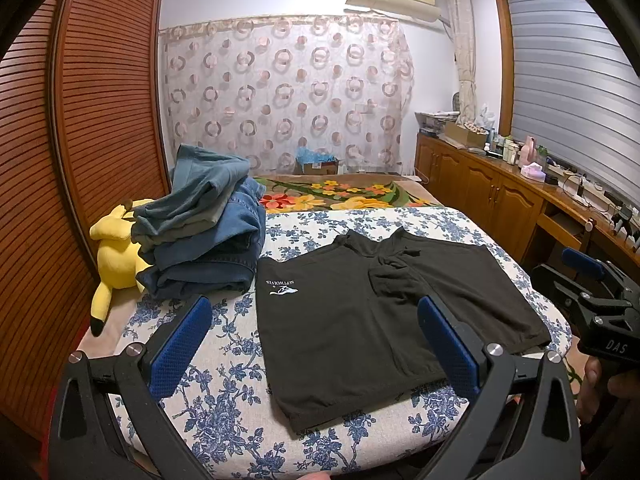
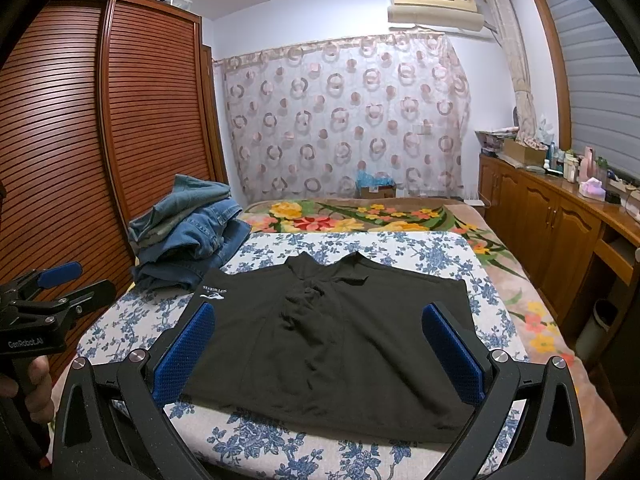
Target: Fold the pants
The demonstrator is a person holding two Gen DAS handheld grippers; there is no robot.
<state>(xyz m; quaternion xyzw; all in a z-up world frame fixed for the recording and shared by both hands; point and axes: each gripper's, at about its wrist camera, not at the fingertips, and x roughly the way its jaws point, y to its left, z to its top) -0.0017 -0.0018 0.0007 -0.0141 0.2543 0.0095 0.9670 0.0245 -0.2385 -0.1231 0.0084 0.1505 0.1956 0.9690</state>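
Black pants point(image 1: 360, 332) with a white logo lie spread flat on a blue-flowered board point(image 1: 224, 404), waistband toward me; they also show in the right wrist view point(image 2: 328, 344). My left gripper point(image 1: 314, 344) is open and empty, held above the near left part of the pants. My right gripper point(image 2: 320, 352) is open and empty above the near edge of the pants. In the left wrist view the right gripper point(image 1: 592, 292) shows at the right; in the right wrist view the left gripper point(image 2: 60, 288) shows at the left.
A pile of folded jeans point(image 1: 204, 224) sits at the board's far left, beside a yellow plush toy point(image 1: 114, 256). A slatted wooden wardrobe point(image 1: 80, 128) stands at the left. Wooden cabinets point(image 1: 500, 192) with clutter line the right. A floral blanket point(image 1: 344, 194) covers the bed behind.
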